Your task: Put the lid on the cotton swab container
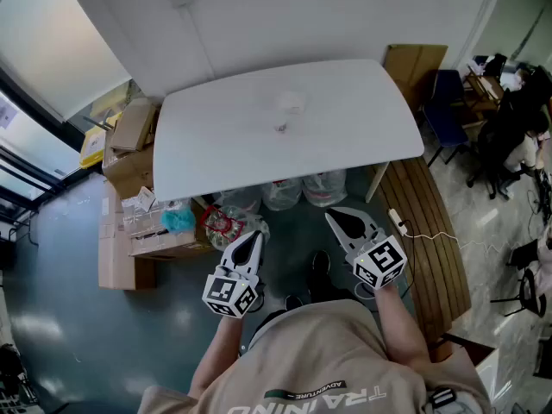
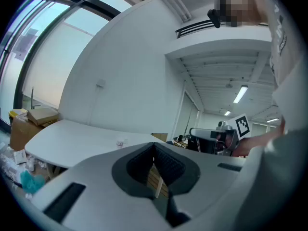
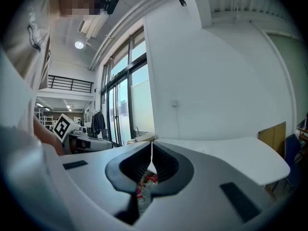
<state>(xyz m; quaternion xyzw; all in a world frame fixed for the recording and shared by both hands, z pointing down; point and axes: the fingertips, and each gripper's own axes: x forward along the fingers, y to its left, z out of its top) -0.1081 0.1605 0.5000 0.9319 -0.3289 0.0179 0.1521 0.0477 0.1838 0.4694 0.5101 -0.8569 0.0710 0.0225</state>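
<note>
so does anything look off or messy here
Nothing on the white table looks spilled or askew; two small items sit mid-table, too small to judge. Clutter is below: plastic bottles and cardboard boxes crowd the floor.

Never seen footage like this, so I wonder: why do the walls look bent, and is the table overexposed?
Head view: the white table is brightly lit and nearly featureless, the small items on it faint. Left gripper view and right gripper view: the wide-angle lens bows walls and window frames, and the corners go black.

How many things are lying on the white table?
2: a pale round item near the middle of the table, and a smaller item just toward the near edge. Both too small to identify.
</note>
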